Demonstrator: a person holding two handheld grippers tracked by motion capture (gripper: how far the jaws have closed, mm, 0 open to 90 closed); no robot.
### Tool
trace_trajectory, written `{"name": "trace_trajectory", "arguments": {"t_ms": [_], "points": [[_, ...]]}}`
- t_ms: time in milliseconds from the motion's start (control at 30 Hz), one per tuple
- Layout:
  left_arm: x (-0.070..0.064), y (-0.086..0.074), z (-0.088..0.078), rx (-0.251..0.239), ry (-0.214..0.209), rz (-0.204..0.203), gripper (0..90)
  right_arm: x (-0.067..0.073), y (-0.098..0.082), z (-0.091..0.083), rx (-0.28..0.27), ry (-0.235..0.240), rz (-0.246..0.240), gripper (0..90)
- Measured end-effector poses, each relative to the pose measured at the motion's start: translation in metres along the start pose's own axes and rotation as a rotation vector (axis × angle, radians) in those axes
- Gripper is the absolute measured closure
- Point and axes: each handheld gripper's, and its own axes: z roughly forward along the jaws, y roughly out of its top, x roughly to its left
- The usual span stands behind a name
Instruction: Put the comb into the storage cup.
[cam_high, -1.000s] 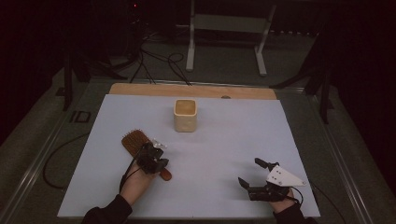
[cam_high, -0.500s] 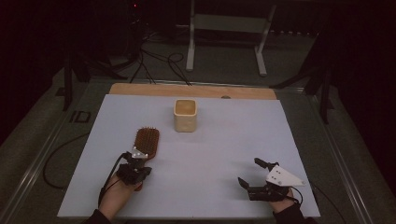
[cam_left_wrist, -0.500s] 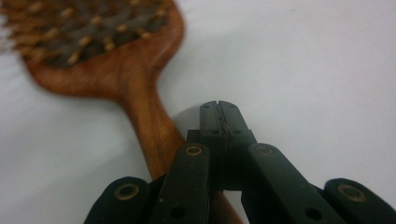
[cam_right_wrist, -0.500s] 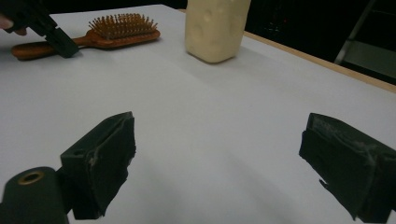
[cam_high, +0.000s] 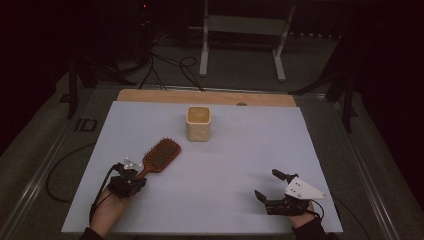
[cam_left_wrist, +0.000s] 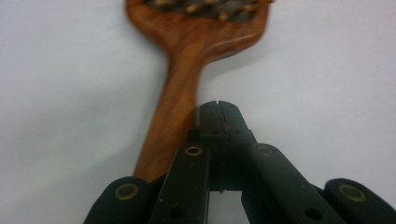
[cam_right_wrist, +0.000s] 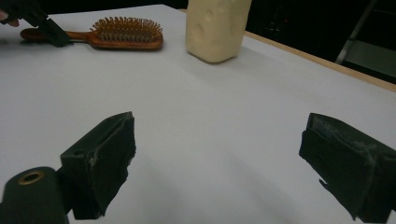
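Note:
A wooden hairbrush (cam_high: 161, 154) lies bristles up on the white table sheet (cam_high: 240, 160), its handle (cam_left_wrist: 175, 107) pointing toward the near left. My left gripper (cam_high: 136, 175) is shut with nothing between its jaws. Its closed tips (cam_left_wrist: 218, 108) rest right beside the handle, against its side. In the right gripper view the hairbrush (cam_right_wrist: 123, 32) and my left gripper (cam_right_wrist: 46, 29) sit at the far left. My right gripper (cam_high: 267, 184) stays low at the near right, open and empty, its jaws (cam_right_wrist: 219, 158) set wide apart.
A cream square cup (cam_high: 199, 124) stands upright at the middle back of the sheet, also near the top of the right gripper view (cam_right_wrist: 217, 28). A wooden strip (cam_high: 205, 97) runs along the table's far edge. Cables and a metal stand lie on the floor beyond.
My left gripper moved left across the sheet with its jaws shut. The hairbrush turned with it: its handle swung from near right to near left. The right gripper kept still.

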Motion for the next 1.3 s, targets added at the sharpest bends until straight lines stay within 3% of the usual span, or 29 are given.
{"name": "trace_trajectory", "arguments": {"t_ms": [167, 367, 533, 867, 1000, 1167, 1300], "points": [[0.008, -0.002, -0.004, 0.008, 0.04, 0.011, 90.0, 0.0, 0.0, 0.0, 0.005, -0.002, 0.0, 9.8], [0.019, -0.002, -0.009, 0.004, 0.059, -0.004, 90.0, -0.001, 0.0, 0.001, 0.003, -0.001, -0.001, 9.8], [0.023, -0.001, -0.016, 0.002, 0.061, 0.009, 90.0, -0.001, 0.0, 0.001, 0.003, 0.001, 0.001, 9.8], [0.032, 0.011, -0.049, -0.022, -0.01, 0.116, 90.0, 0.0, 0.0, 0.002, 0.004, 0.003, 0.0, 9.8], [0.038, 0.018, -0.058, -0.016, -0.041, 0.134, 90.0, 0.0, 0.0, 0.002, 0.004, 0.004, 0.002, 9.8], [0.041, 0.025, -0.06, -0.009, -0.079, 0.191, 84.9, 0.0, 0.0, 0.002, 0.004, 0.005, 0.001, 9.8], [0.039, 0.028, -0.055, 0.017, -0.086, 0.227, 79.4, 0.0, 0.0, 0.003, 0.007, 0.006, 0.004, 9.8]]}}
